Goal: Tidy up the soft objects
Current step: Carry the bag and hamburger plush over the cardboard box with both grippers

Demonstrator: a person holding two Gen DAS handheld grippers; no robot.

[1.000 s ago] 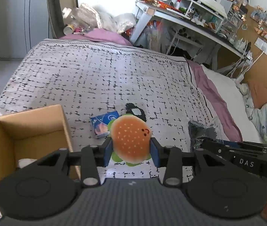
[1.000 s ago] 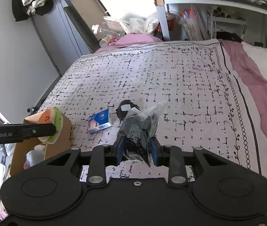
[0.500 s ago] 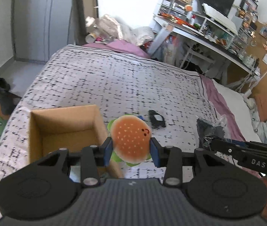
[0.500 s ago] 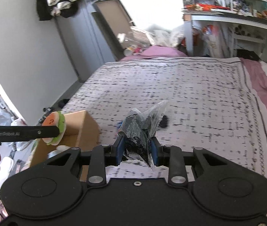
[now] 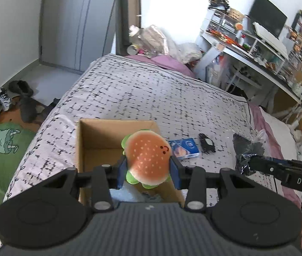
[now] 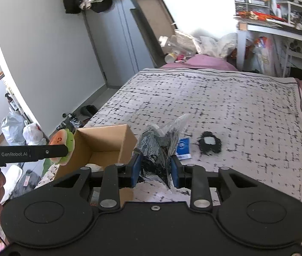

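The big bed with the black-and-white checked cover (image 5: 151, 98) has an open brown cardboard box (image 5: 112, 136) near its edge. Something pale already lies inside. The left gripper (image 5: 148, 170) squeezes a soft round burger toy (image 5: 148, 157) above the box, ready to drop. The right gripper (image 6: 155, 170) pinches a crinkly clear bag of black stuff (image 6: 159, 147) near the box. A small blue packet (image 5: 184, 149) and a little black fuzzy thing (image 5: 206, 145) are left on the cover.
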